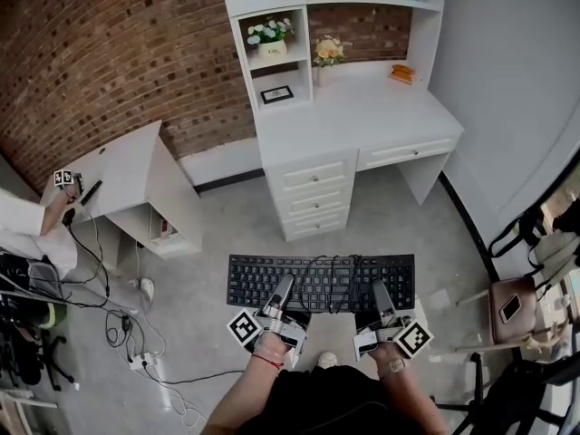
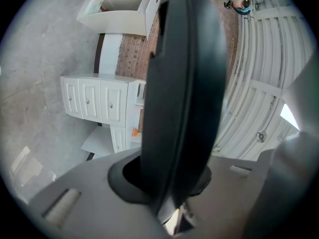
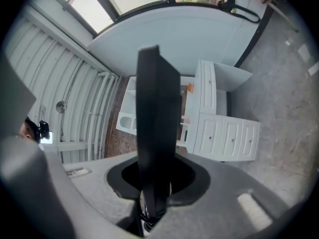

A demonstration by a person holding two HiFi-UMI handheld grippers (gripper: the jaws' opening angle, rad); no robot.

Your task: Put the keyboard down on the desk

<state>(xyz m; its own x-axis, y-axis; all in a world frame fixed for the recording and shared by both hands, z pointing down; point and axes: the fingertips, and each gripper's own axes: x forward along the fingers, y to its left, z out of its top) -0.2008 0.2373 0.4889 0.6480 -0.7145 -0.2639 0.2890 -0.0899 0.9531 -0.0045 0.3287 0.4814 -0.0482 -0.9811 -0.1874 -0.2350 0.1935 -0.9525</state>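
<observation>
In the head view a black keyboard [image 1: 272, 275] hangs level above the grey floor, a short way in front of the white desk [image 1: 362, 116]. A black cable lies coiled on its keys. My left gripper [image 1: 284, 290] is shut on the keyboard's near edge left of the middle, and my right gripper [image 1: 381, 297] is shut on the same edge further right. In the left gripper view the keyboard [image 2: 184, 83] stands edge-on between the jaws of that gripper [image 2: 172, 205], with the desk's drawers [image 2: 99, 101] beyond. The right gripper view shows the keyboard [image 3: 157, 123] edge-on in the right gripper [image 3: 154, 200], the desk [image 3: 224, 133] behind.
The desk's hutch holds two flower pots [image 1: 272, 36], a small picture frame [image 1: 276, 93] and an orange item [image 1: 401, 72]. A low white side table [image 1: 127, 170] stands at left, a person's sleeve [image 1: 23, 220] beside it. Cables [image 1: 127, 333] trail on the floor. A chair with a phone [image 1: 510, 308] is at right.
</observation>
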